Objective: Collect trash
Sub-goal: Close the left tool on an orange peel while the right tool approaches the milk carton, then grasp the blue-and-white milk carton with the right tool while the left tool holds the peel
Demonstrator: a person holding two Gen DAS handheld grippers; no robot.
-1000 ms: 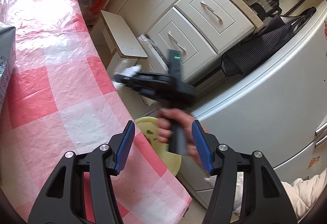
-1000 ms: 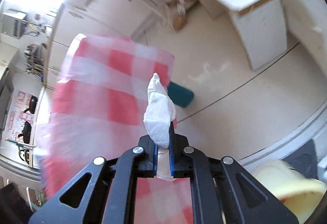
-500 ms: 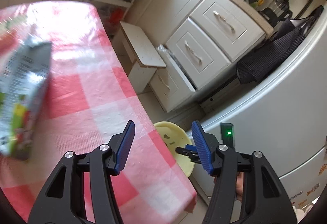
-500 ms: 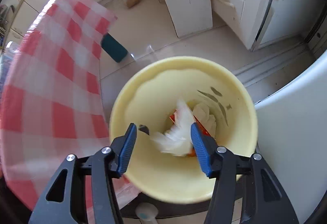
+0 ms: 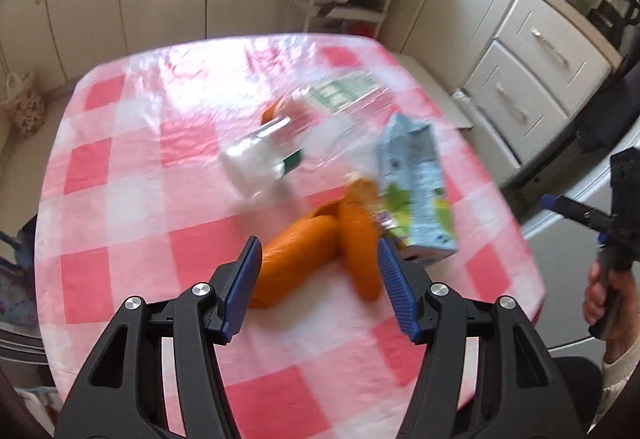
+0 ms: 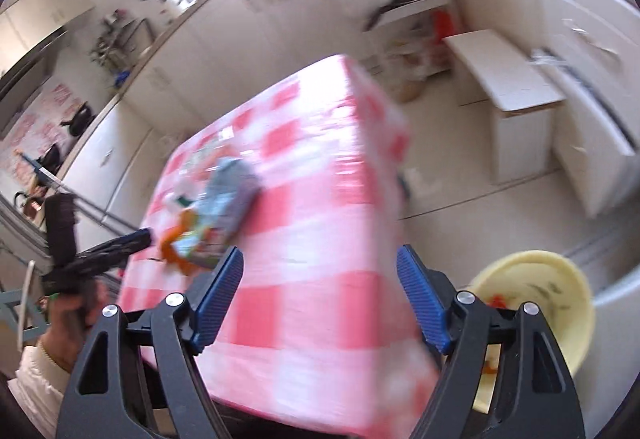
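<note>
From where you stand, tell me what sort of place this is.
Most likely a home kitchen. White cabinets with drawers line the wall under a cluttered counter, a table in a pink checked cloth holds a drink carton and other litter, and a yellow bin stands on the floor.

A yellow plastic bin [image 6: 560,279] stood on the floor beside the checked table, holding white and red scraps. On the tabletop lay the remaining litter, blurred: two orange peel-like pieces [image 5: 320,255] touching in a V, a pale blue carton [image 5: 416,191] on its side just beside them, a white crumpled carton [image 5: 260,163] further back, and a green-printed clear wrapper [image 5: 344,95] near the far edge
</note>
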